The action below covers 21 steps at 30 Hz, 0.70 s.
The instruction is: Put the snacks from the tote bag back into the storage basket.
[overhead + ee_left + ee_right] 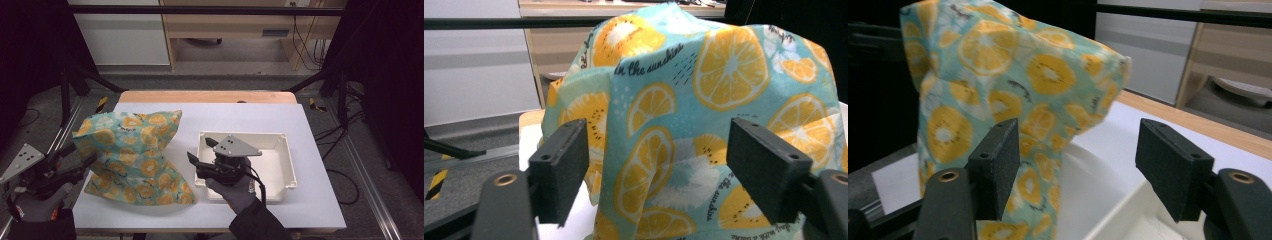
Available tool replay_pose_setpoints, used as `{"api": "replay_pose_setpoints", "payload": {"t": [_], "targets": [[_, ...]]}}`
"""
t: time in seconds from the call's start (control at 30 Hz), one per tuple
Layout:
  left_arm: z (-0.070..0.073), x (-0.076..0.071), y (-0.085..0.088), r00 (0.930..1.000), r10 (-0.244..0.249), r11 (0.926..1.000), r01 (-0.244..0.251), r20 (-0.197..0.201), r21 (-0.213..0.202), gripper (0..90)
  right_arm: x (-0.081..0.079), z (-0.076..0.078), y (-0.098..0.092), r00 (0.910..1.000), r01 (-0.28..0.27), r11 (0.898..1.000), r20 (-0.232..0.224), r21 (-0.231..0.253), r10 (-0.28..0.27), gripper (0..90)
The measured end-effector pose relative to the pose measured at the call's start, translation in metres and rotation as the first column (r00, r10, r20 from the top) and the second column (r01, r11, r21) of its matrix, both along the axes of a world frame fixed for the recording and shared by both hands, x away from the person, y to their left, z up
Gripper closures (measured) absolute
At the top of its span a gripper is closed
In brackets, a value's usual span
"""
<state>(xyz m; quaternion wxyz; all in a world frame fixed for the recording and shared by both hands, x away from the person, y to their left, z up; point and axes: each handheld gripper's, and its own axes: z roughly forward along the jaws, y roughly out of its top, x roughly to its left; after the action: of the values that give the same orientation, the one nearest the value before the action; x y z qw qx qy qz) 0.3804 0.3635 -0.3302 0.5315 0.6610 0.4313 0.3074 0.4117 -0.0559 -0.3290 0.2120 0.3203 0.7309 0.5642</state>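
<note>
1. A soft cloth bag [132,159] printed with orange slices stands on the left half of a white table [310,200], just beside a white tray [286,165].
2. The left gripper [80,159] sits at the bag's left edge, jaws apart, nothing between them.
3. The right gripper [200,152] hovers over the tray's left rim, jaws spread, gripping nothing.
4. The bag looks light, limp and wrinkled; it will likely sag when lifted.
5. The pinched upper corners or side folds seem the best holds.
</note>
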Motion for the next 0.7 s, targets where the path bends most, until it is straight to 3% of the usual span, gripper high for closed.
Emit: {"api": "replay_pose_setpoints", "payload": {"t": [0.47,0.7], "targets": [[-0.007,0.003,0.005,0.9988,0.021,0.9997,-0.02,-0.045,0.015,50.9,0.012,0.004,0.06,0.9955,-0.091,0.996,-0.025,-0.007,0.091,40.5],[-0.008,0.002,0.005,0.9972,0.044,0.9988,-0.042,-0.061,0.023,67.0,0.015,0.008,0.077,0.9926,-0.118,0.993,-0.028,0.001,0.118,42.6]]}}
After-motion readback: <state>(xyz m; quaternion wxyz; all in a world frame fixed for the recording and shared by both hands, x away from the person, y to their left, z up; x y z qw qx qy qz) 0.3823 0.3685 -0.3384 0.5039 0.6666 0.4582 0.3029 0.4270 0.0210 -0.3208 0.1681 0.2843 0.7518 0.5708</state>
